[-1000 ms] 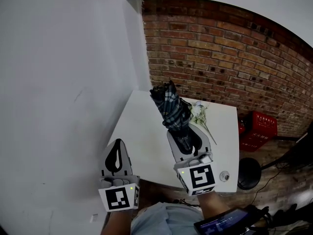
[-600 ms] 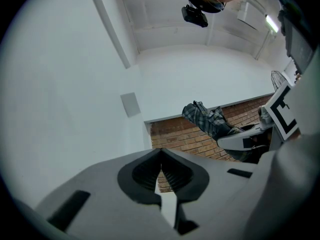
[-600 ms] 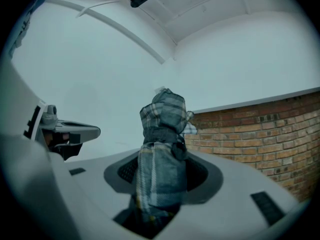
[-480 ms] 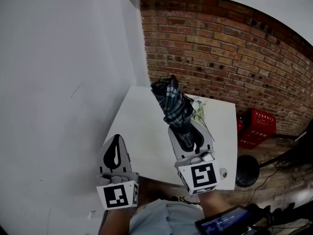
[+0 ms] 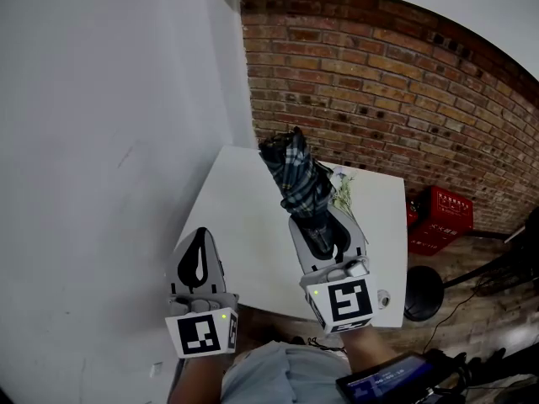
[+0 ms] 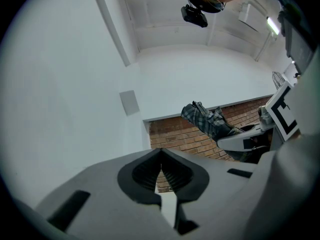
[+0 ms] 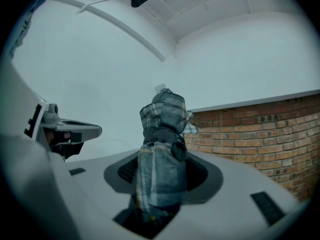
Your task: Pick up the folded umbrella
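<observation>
Right gripper: jaws partly closed, pads clamped on the lower part of the umbrella, whose plaid, strap-bound canopy projects forward beyond the fingertips. Left gripper: jaws together, tips touching, nothing between them. In the head view the umbrella is held in the air over the white table, its free end towards the brick wall; the left gripper hangs above the table's near left edge, well apart from the umbrella. A sprig of white flowers lies on the table just right of the umbrella. A red crate stands on the floor beyond the table's right edge.
</observation>
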A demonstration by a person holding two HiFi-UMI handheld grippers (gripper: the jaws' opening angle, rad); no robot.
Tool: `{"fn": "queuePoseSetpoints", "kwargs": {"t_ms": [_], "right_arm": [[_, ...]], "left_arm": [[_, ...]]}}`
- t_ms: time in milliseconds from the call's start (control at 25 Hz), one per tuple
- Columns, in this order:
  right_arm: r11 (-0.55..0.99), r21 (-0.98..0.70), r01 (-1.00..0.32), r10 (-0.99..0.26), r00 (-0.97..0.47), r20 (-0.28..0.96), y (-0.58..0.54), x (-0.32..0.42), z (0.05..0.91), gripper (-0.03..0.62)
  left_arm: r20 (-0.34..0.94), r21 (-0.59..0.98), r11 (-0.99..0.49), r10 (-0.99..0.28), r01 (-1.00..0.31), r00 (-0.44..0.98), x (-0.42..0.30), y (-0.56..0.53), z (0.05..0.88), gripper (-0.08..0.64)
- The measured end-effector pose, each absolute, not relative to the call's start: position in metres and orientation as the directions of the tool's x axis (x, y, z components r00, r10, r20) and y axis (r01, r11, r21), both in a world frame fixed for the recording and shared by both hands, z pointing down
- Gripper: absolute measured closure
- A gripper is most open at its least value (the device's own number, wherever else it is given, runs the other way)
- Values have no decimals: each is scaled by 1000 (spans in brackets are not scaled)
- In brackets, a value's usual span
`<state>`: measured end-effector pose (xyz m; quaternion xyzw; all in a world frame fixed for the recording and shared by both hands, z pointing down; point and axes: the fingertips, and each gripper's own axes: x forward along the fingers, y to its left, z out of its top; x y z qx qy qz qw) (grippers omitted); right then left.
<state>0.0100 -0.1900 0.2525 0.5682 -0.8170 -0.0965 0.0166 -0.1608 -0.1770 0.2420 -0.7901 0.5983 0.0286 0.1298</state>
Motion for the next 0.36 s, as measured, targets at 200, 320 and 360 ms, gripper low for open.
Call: {"fn": "queuePoseSetpoints", "kwargs": {"t_ms": [200,320,360], "right_arm": [[333,177,-926,-933,-351,-79,-194,10,254,397],[331,177,-927,-934,-348,-81,-197,11,254,397],[329,177,-928,-934,-347,-83,-198,12,254,397]], "left_arm": [[-203,-171,-255,-936,-952,287,-160,-182,242,552],[-201,-169,-254,-937,-952,286,-160,-184,243,552],[-200,-169,-254,-937,-952,285,-160,-185,243,552]]}}
